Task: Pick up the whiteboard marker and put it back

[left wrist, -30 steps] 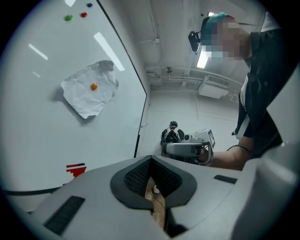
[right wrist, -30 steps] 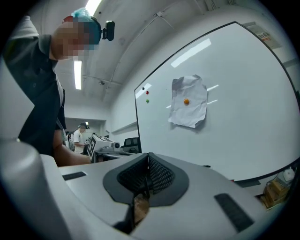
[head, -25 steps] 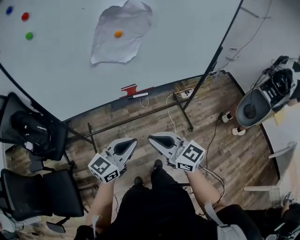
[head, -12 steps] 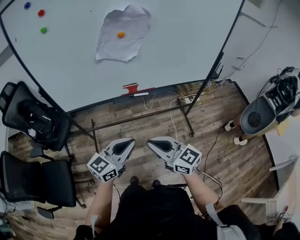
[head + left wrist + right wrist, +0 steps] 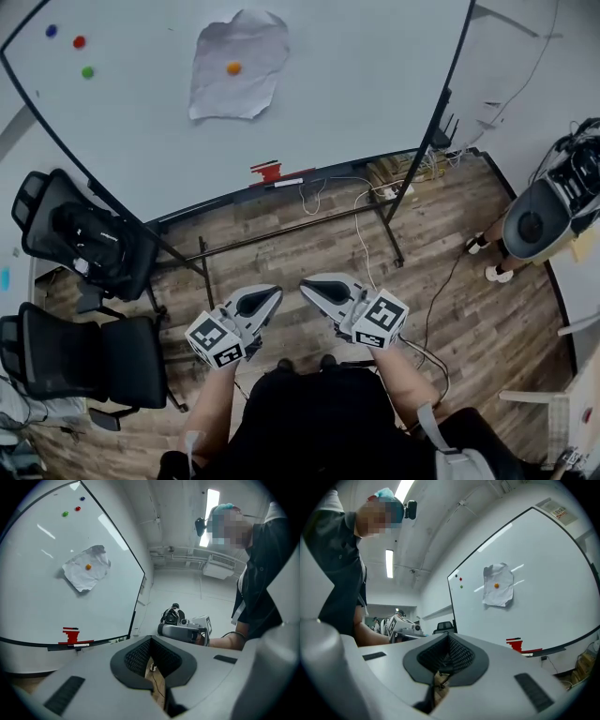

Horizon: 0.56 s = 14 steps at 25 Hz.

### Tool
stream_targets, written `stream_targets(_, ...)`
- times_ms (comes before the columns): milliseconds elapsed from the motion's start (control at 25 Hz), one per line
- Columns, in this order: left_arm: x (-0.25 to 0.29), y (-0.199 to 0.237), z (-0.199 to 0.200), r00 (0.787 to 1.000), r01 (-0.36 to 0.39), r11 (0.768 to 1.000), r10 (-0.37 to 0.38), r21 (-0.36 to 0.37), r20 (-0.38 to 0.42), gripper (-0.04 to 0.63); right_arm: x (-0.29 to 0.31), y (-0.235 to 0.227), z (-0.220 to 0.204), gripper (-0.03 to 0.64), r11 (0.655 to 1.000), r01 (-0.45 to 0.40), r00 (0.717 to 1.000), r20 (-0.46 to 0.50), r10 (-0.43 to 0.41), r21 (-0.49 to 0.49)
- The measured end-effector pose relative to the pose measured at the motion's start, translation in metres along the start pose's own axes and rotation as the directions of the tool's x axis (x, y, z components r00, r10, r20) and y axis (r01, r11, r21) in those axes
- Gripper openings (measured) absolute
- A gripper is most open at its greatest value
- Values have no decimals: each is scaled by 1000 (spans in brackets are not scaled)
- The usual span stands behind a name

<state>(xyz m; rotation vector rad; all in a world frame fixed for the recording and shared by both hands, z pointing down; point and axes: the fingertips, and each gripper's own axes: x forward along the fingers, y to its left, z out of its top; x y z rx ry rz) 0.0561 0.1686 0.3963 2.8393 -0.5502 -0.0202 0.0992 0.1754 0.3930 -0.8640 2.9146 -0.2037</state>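
The whiteboard marker (image 5: 288,182) is a thin white stick lying on the whiteboard's bottom tray, just right of a red block (image 5: 267,172). The left gripper view shows the marker (image 5: 80,645) low at the left; the right gripper view shows the marker (image 5: 529,654) at the right. Both grippers hang over the wooden floor in front of the person, well short of the tray. My left gripper (image 5: 273,293) is shut with nothing in it, and so is my right gripper (image 5: 307,282). The two tips point toward the board, side by side and a little apart.
The whiteboard (image 5: 356,84) carries a crumpled paper (image 5: 236,61) under an orange magnet and three coloured magnets (image 5: 79,41). Black office chairs (image 5: 89,251) stand at the left. The board's metal stand (image 5: 281,234) and cables (image 5: 361,202) cross the floor. A grey machine (image 5: 548,206) stands at the right.
The head view has shifted: the board's tray now sits higher and farther away, and more of the chairs and floor shows. Both grippers stay shut, side by side.
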Motion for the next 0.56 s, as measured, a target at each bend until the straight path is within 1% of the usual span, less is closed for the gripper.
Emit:
stream_targets(80,-2,6,2,1000,-7,1000,7,0,2,8,1,-3,7,20,1000,22,1000,1,-22,-13)
stream_targets(200,-9,7,10,1000,-13,1000,12,16,25,8,-1,-3,11,20,999,30,999,-10,-31,-44)
stream_targets(360,-18,9,10,999,-15,1000,14,18,30,8,7,-10,9,20,998,64,998,-16,-64,-24)
stream_targets(560,-23,12,0,1000,-8,1000,8,6,26,8,20,1,2,20,998,44,999,-28,-45,-40)
